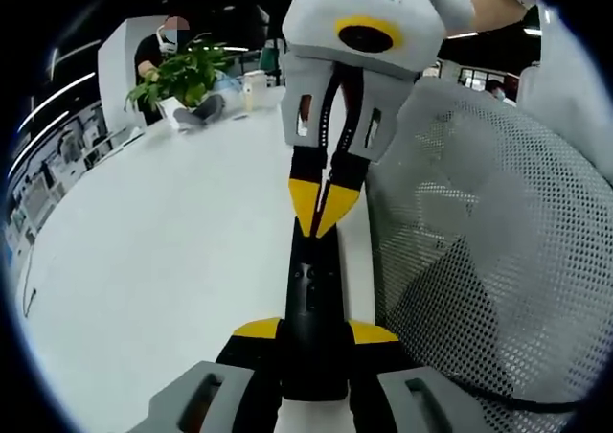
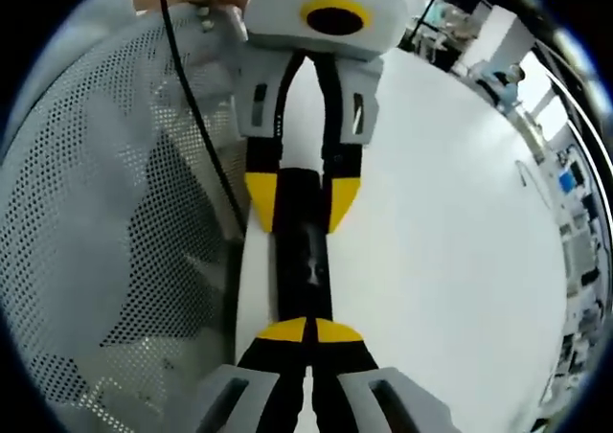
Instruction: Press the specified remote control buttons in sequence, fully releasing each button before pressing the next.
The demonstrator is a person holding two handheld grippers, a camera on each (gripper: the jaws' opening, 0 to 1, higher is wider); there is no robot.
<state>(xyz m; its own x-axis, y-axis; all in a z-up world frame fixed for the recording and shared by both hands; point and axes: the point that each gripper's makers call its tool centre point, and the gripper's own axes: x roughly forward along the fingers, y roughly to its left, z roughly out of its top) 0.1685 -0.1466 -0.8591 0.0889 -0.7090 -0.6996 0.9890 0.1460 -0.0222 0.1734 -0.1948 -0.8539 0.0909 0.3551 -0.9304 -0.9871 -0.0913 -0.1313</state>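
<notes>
— where do we have the slim black remote control (image 1: pixel 311 332)?
— clamped in our left tongs (image 1: pixel 314 342) above the white table (image 1: pixel 153 261); our right tongs (image 2: pixel 306 335), tips together, press its face.

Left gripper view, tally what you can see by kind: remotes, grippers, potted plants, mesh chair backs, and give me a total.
Remote control: 1
Grippers: 2, the left gripper shut on the remote, the right gripper with its jaws closed together at the remote's far end
Potted plant: 1
Mesh chair back: 1
Total: 5
</notes>
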